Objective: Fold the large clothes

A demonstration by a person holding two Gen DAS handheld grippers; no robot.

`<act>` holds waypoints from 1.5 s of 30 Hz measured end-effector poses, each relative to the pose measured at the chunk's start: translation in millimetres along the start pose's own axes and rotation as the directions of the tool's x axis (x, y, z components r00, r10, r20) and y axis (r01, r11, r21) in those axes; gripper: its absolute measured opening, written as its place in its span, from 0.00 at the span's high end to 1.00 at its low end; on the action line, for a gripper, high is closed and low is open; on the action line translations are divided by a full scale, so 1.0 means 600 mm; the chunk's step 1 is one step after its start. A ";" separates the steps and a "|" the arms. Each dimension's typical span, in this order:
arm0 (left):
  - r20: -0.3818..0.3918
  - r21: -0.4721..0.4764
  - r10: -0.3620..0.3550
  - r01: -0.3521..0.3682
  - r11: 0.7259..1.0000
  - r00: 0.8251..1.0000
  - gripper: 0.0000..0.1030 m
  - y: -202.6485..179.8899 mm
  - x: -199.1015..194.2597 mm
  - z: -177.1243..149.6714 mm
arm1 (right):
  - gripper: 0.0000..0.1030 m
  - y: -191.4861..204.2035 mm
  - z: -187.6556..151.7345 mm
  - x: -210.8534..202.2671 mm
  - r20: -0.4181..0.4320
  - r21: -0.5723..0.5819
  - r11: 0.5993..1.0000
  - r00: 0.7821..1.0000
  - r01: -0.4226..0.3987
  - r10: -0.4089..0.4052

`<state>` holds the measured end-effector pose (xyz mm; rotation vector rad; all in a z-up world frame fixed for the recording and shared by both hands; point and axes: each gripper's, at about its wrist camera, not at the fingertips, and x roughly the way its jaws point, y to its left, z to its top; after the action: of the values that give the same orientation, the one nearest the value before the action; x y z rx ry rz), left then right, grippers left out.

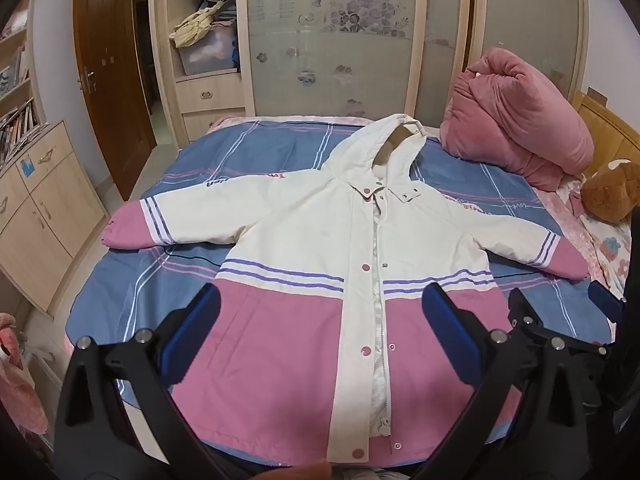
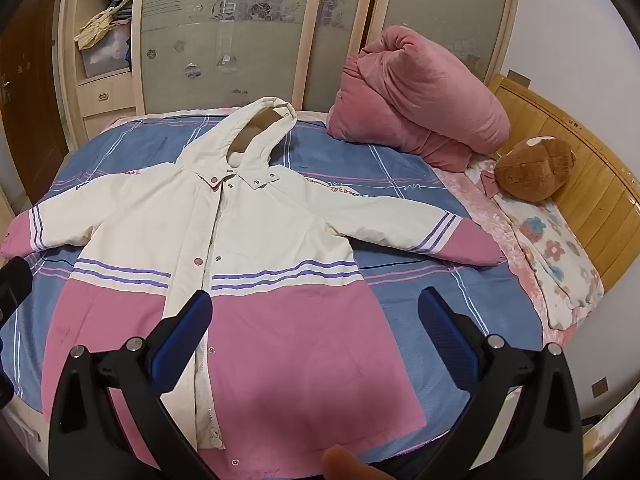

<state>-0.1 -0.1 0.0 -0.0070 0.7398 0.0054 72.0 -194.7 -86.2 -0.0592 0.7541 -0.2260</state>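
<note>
On the plaid bed (image 1: 256, 152) by a wardrobe (image 1: 340, 40), both tongs (image 1: 324, 304) (image 2: 316, 308) gape empty above the jacket (image 1: 304, 248)

Frosted floral wardrobe doors (image 1: 340, 40), brown door (image 1: 108, 80), wooden headboard (image 2: 592, 208)

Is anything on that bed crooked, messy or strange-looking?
Little stands out. The jacket lies flat, front up, sleeves spread, but its front placket is only partly snapped, leaving the zipper showing. The pink quilt is bundled loosely by the headboard.

Pink quilt (image 2: 420, 96) beside spread jacket (image 2: 224, 240)
</note>
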 end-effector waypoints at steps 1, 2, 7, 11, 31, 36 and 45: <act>-0.001 0.001 0.000 0.000 1.000 1.000 0.02 0.000 0.000 0.000 | 0.01 0.000 0.000 0.001 -0.003 0.000 1.000 1.000 -0.002 0.002; 0.000 0.001 0.000 0.000 1.000 1.000 0.02 0.000 0.000 0.000 | 0.01 0.000 0.000 0.001 -0.003 0.000 1.000 1.000 -0.002 0.002; 0.001 0.004 0.002 -0.002 1.000 1.000 0.02 -0.001 0.000 0.000 | 0.01 0.002 -0.001 0.003 -0.004 -0.001 1.000 1.000 -0.001 0.001; 0.000 0.001 0.001 -0.001 1.000 1.000 0.02 0.000 0.000 0.000 | 0.01 -0.002 0.002 0.004 -0.006 -0.002 1.000 1.000 -0.003 0.003; -0.004 0.003 0.003 -0.003 1.000 1.000 0.02 0.000 0.000 0.000 | 0.01 0.013 -0.003 0.008 -0.009 -0.005 1.000 1.000 -0.006 0.006; -0.005 0.003 0.002 -0.002 1.000 1.000 0.02 0.000 -0.001 0.000 | 0.01 0.007 0.000 0.009 -0.011 -0.004 1.000 1.000 -0.007 0.006; -0.005 0.004 0.001 -0.001 1.000 1.000 0.02 0.000 -0.001 0.000 | 0.01 0.011 -0.004 0.010 -0.013 -0.003 1.000 1.000 -0.007 0.007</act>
<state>-0.4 0.2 0.3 -0.0031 0.7447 0.0054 76.1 -189.5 -93.0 -0.0581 0.7671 -0.2189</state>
